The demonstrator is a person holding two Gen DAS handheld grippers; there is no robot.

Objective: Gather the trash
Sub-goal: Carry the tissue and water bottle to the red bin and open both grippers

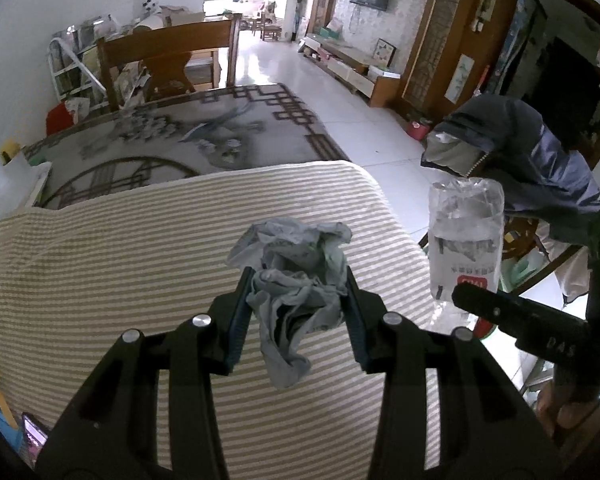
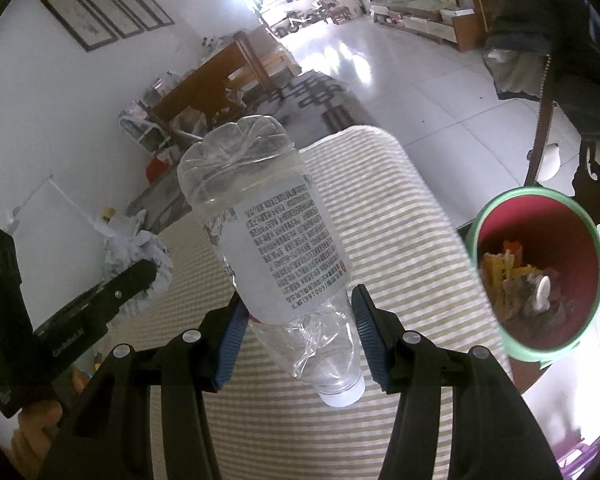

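I'm holding my left tool clamped on crumpled grey paper, right tool gripping the clear plastic bottle; its slick, crushed neck risks slipping before the green-rimmed red bin off the worktop's right edge.

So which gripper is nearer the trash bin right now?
Right. The right gripper, holding the bottle, is just beside the bin; the left gripper, clamping the crumpled paper, is farther over the striped cloth.

The left gripper is clamped on a crumpled wad of paper, its blue-padded fingers pressing in from both sides. The right gripper pinches a clear plastic bottle near its shoulder, cap toward the camera. Both are held side by side, raised off the striped surface.
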